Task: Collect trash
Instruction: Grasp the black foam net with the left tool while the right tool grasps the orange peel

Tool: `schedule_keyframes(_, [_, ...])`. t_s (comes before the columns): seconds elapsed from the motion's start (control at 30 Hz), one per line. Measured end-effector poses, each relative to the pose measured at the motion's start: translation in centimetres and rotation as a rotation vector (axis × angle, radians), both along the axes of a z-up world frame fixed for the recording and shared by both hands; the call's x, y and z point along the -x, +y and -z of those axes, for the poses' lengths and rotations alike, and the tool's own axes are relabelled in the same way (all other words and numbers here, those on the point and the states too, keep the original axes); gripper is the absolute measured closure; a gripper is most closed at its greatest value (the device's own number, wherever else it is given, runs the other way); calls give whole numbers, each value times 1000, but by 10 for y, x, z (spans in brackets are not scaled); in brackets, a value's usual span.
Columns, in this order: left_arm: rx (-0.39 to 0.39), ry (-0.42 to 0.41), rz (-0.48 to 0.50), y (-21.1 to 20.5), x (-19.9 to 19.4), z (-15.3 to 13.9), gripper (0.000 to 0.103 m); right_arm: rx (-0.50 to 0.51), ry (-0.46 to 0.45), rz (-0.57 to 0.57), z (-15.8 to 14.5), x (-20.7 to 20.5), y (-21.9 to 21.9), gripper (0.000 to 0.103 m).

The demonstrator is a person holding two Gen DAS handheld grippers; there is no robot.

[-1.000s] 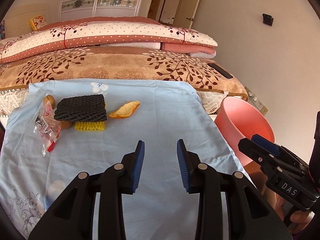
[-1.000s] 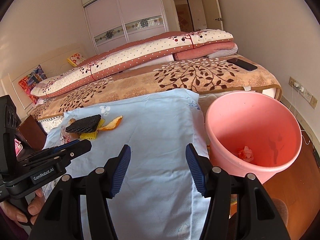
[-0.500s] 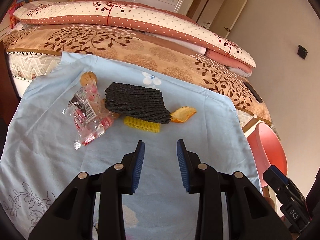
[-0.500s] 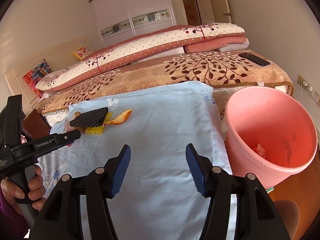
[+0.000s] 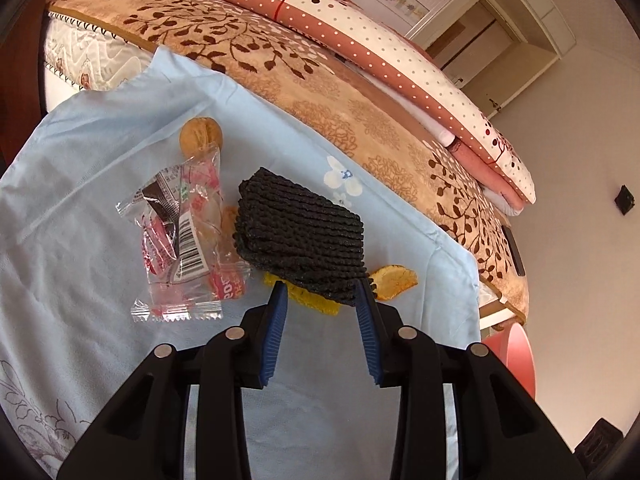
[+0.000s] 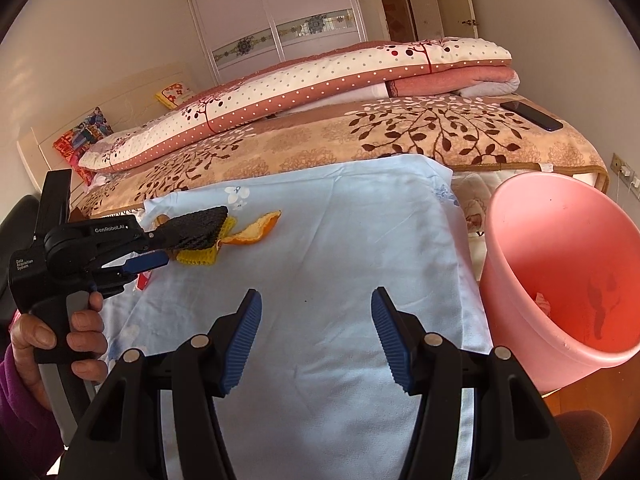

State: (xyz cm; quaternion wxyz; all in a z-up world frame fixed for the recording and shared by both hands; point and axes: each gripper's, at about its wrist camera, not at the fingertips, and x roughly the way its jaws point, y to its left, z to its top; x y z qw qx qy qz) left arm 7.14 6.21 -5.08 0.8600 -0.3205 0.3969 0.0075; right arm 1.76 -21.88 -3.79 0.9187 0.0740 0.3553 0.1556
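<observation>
A small trash pile lies on the light blue cloth (image 6: 340,240): a black foam net (image 5: 300,236) over a yellow foam net (image 5: 320,305), an orange peel (image 5: 394,282), a clear snack wrapper (image 5: 184,240) and a walnut (image 5: 200,136). My left gripper (image 5: 320,292) is at the pile, its jaws opening, with the black net's near edge between the tips and the pads not pressing it. In the right wrist view the left gripper (image 6: 156,248) reaches the black net (image 6: 200,226) from the left. My right gripper (image 6: 316,299) hangs open over bare cloth, nothing between its fingers.
A pink bin (image 6: 560,272) stands off the cloth's right edge with a scrap inside. Behind the cloth lies a bed with a leaf-patterned blanket and folded quilts, with a dark phone (image 6: 532,116) on it. A person's hand (image 6: 76,332) grips the left tool's handle.
The left gripper has moved across the cloth to the trash pile and rolled, so the black net now sits at its tips. The right gripper drifted a little; the bin sits further right.
</observation>
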Motion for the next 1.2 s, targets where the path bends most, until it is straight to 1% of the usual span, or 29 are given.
schedule_keyframes(0.2, [108,43,-72,11,-11,9,68,7,3,-26,1,-7,10,47])
schedule_keyframes(0.33, [107,42,-109,15,-14,12,68,17,1,-53,1,-14,21,47])
schedule_keyframes(0.43, [112,14,-129,17,-12,13,68,26,-2,-77,1,-21,30,47])
schedule_keyframes(0.5, [103,-9,-134,19,-9,12,68,36,-1,-92,2,-28,38,47])
schedule_keyframes(0.6, [65,-36,-130,19,-6,9,68,43,0,-107,3,-40,49,47])
schedule_keyframes(0.63, [51,-46,-134,19,-5,8,71,43,4,-111,4,-44,52,47])
schedule_keyframes(0.67, [37,-55,-132,19,-5,7,79,39,10,-114,5,-49,55,47])
schedule_keyframes(0.7, [23,-61,-126,19,-4,6,84,35,14,-115,6,-54,59,47])
schedule_keyframes(0.8, [9,-72,-109,20,-2,5,91,32,30,-116,11,-71,66,47])
schedule_keyframes(0.93, [0,-91,-87,21,2,5,92,5,70,-109,20,-94,74,47])
schedule_keyframes(1.13, [-46,-147,-52,17,14,-5,92,-18,103,-101,25,-124,87,47])
schedule_keyframes(1.2, [-65,-167,-39,15,18,-8,92,-22,123,-102,28,-133,91,49])
